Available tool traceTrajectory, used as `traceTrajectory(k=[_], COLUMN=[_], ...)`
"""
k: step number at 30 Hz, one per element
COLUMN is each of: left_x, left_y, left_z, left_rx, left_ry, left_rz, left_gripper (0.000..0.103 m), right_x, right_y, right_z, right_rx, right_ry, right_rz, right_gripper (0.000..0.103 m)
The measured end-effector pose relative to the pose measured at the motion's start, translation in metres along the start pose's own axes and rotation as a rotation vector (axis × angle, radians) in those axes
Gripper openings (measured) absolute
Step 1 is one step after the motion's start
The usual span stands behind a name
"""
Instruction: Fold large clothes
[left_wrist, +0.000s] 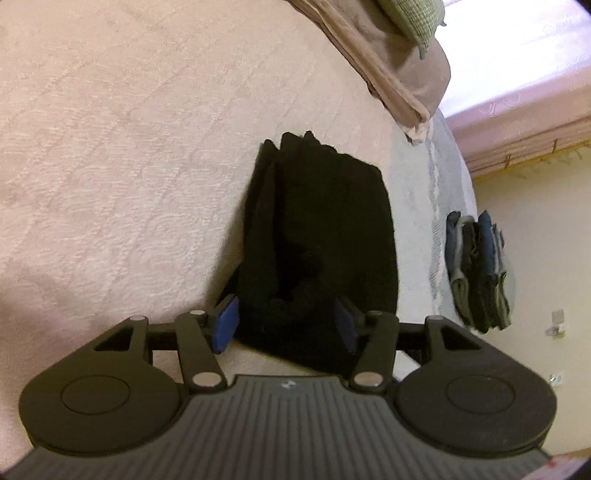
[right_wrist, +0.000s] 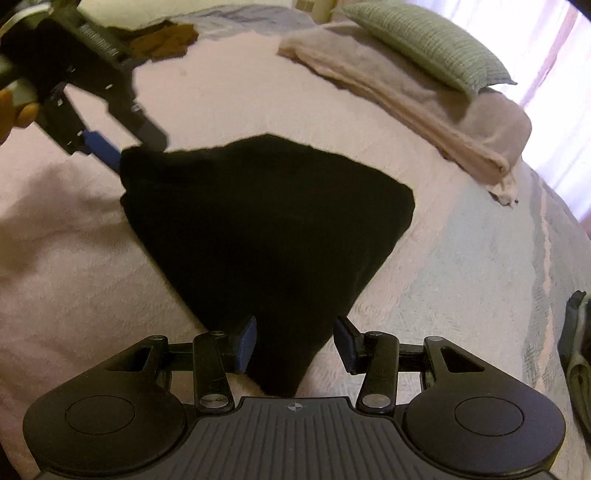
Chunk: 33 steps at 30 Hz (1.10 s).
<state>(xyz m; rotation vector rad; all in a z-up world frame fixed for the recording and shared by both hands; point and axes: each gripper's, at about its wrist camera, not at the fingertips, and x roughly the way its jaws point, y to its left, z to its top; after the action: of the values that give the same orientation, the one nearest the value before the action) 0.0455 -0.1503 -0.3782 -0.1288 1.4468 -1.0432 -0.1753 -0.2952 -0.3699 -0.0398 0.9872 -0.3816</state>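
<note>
- Bedroom scene, with a pink quilted bedspread (right_wrist: 74, 258) covering the bed and bright window light at the far right.
- Black garment (right_wrist: 266, 229) sits mid-bed, folded up into a rough triangle in the right wrist view, tapering to a point at the near end.
- Left tongs (left_wrist: 286, 325) are spread pretty wide, blue pads on either side of a bunched corner of the black garment. Can't tell if they actually pinch it.
- Right tongs (right_wrist: 293, 341) are also parted wide, straddling the narrow point of the black garment, not clamped on it.
- Beige blanket (right_wrist: 406, 99) lies folded beyond the black garment, with a green pillow (right_wrist: 424, 40) on top.
- Stack of folded clothes (left_wrist: 478, 273) sits right of the black garment, by the bed's edge.
- Brown cloth (right_wrist: 164, 40) is way past it, at the far side.
</note>
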Motion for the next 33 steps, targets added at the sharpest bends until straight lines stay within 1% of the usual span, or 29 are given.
traceTrajectory(k=[1, 2, 3, 4, 5, 6, 7, 8, 9, 10, 11, 12, 13, 14, 15, 16, 17, 19, 20, 21, 22, 23, 26, 27, 28, 29, 30, 31, 33], left_x=[0.003, 0.008, 0.012, 0.018, 0.018, 0.015, 0.007, 0.001, 0.000, 0.007, 0.016, 0.026, 0.031, 0.029, 0.025, 0.019, 0.014, 0.011, 0.010, 0.007, 0.003, 0.001, -0.003, 0.002, 0.007, 0.014, 0.019, 0.024, 0.031], left_y=[-0.001, -0.002, -0.003, -0.003, -0.003, -0.002, -0.003, -0.004, -0.003, 0.003, 0.011, 0.020, 0.031, 0.035, 0.034, 0.030, 0.026, 0.025, 0.026, 0.029, 0.031, 0.032, 0.032, 0.027, 0.027, 0.025, 0.024, 0.022, 0.018], left_z=[-0.001, -0.002, -0.003, -0.003, -0.003, -0.004, -0.007, -0.010, -0.014, -0.018, -0.023, -0.027, -0.031, -0.033, -0.033, -0.034, -0.035, -0.038, -0.041, -0.045, -0.050, -0.055, -0.069, -0.073, -0.076, -0.077, -0.078, -0.079, -0.077], left_rx=[0.022, 0.044, 0.062, 0.070, 0.062, 0.053, 0.056, 0.078, 0.093, 0.095, 0.090, 0.076, 0.030, -0.010, -0.028, -0.021, -0.011, -0.022, -0.040, -0.063, -0.085, -0.101, -0.145, -0.165, -0.189, -0.217, -0.248, -0.272, -0.295], left_ry=[0.010, 0.015, 0.014, 0.009, -0.005, -0.036, -0.096, -0.148, -0.167, -0.160, -0.139, -0.104, -0.091, -0.101, -0.109, -0.127, -0.138, -0.112, -0.098, -0.087, -0.079, -0.075, -0.067, -0.062, -0.055, -0.047, -0.042, -0.048, -0.075], left_rz=[0.017, 0.025, 0.025, 0.032, 0.017, -0.021, -0.074, -0.104, -0.100, -0.057, 0.022, 0.069, 0.067, 0.044, 0.027, 0.011, 0.017, 0.025, 0.025, 0.027, 0.025, 0.019, 0.005, -0.002, -0.017, -0.034, -0.061, -0.086, -0.104], left_gripper=[0.048, 0.044, 0.026, 0.007, 0.007, 0.006, 0.006, 0.006, 0.006, 0.006, 0.006, 0.008, 0.008, 0.008, 0.009, 0.011, 0.011, 0.015, 0.016, 0.018, 0.021, 0.023, 0.031, 0.033, 0.035, 0.036, 0.039, 0.045, 0.051], right_x=[0.002, 0.005, 0.006, 0.008, 0.007, 0.004, -0.004, -0.008, -0.011, -0.007, 0.005, 0.017, 0.025, 0.023, 0.016, 0.009, 0.009, 0.012, 0.012, 0.009, 0.005, 0.000, -0.006, -0.001, 0.006, 0.014, 0.024, 0.026, 0.020], right_y=[-0.002, -0.002, -0.002, -0.003, -0.006, -0.009, -0.011, -0.014, -0.016, -0.015, -0.013, -0.013, -0.013, -0.015, -0.018, -0.021, -0.025, -0.041, -0.050, -0.060, -0.066, -0.068, -0.069, -0.071, -0.075, -0.079, -0.082, -0.087, -0.100], right_z=[-0.003, -0.005, -0.006, -0.006, -0.005, -0.003, -0.003, -0.002, -0.006, -0.009, -0.013, -0.018, -0.022, -0.023, -0.022, -0.020, -0.019, -0.021, -0.024, -0.029, -0.030, -0.030, -0.028, -0.030, -0.034, -0.039, -0.044, -0.050, -0.064], right_rx=[0.005, 0.002, -0.005, 0.001, 0.012, 0.019, 0.021, 0.026, 0.040, 0.047, 0.037, 0.036, 0.052, 0.087, 0.131, 0.182, 0.231, 0.405, 0.502, 0.618, 0.675, 0.706, 0.740, 0.784, 0.831, 0.874, 0.931, 0.995, 1.126], right_ry=[0.006, 0.016, 0.018, 0.024, 0.024, 0.007, -0.011, -0.029, -0.031, -0.008, 0.058, 0.120, 0.166, 0.165, 0.123, 0.101, 0.115, 0.166, 0.183, 0.177, 0.164, 0.143, 0.087, 0.089, 0.120, 0.178, 0.257, 0.280, 0.232], right_rz=[0.001, 0.000, 0.005, 0.013, 0.009, 0.001, -0.030, -0.070, -0.090, -0.107, -0.118, -0.095, -0.062, -0.022, 0.026, 0.054, 0.057, 0.097, 0.123, 0.149, 0.161, 0.168, 0.159, 0.161, 0.165, 0.158, 0.130, 0.114, 0.149], right_gripper=[0.043, 0.039, 0.010, 0.003, 0.001, 0.000, 0.000, 0.000, 0.000, 0.000, 0.000, 0.000, 0.000, 0.000, 0.000, 0.000, 0.000, 0.000, 0.006, 0.011, 0.013, 0.013, 0.013, 0.013, 0.013, 0.015, 0.015, 0.015, 0.017])
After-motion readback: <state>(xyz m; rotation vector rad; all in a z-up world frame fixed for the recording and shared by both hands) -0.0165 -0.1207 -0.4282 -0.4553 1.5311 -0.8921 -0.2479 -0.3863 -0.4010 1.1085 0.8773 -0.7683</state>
